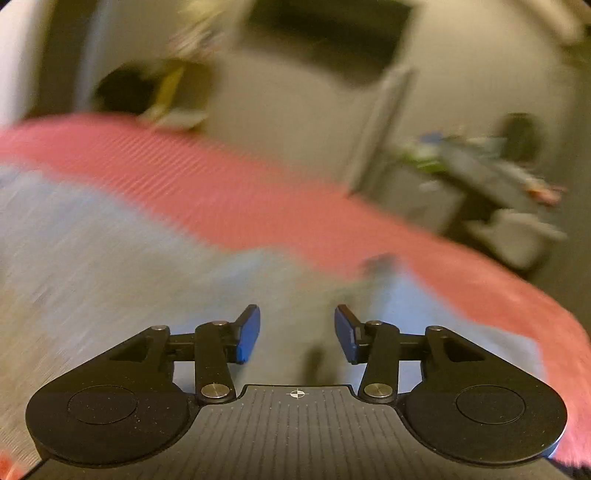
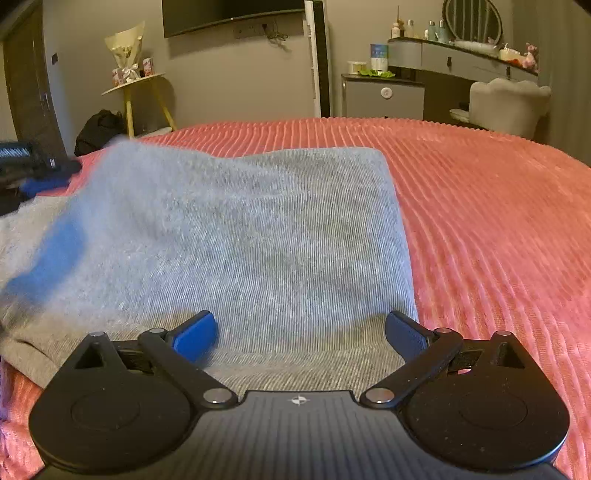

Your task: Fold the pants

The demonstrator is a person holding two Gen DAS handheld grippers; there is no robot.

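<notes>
Bed: coral ribbed bedspread [image 2: 480,206] under grey pants [image 2: 277,229].
Progress: pants folded into a near rectangle; tidying possibly left.
Left hand-held gripper [image 1: 297,334]: spread, empty.
Right hand-held gripper [image 2: 300,334]: spread wide, empty.

No readable text anywhere. Left wrist view too motion-blurred for any lettering. Right wrist view sharper, but bottles [image 2: 436,29] on dresser shelf too small to read, blue-white box [image 2: 379,55] on cabinet shows only smudge of print (could be label, can't tell), small pink-white boxes [image 2: 147,66] on side table same story. Only sign-like marks: tiny crosshair symbol on body of left gripper [image 1: 297,334] and of right gripper [image 2: 300,338], no letters or numbers with it.
</notes>
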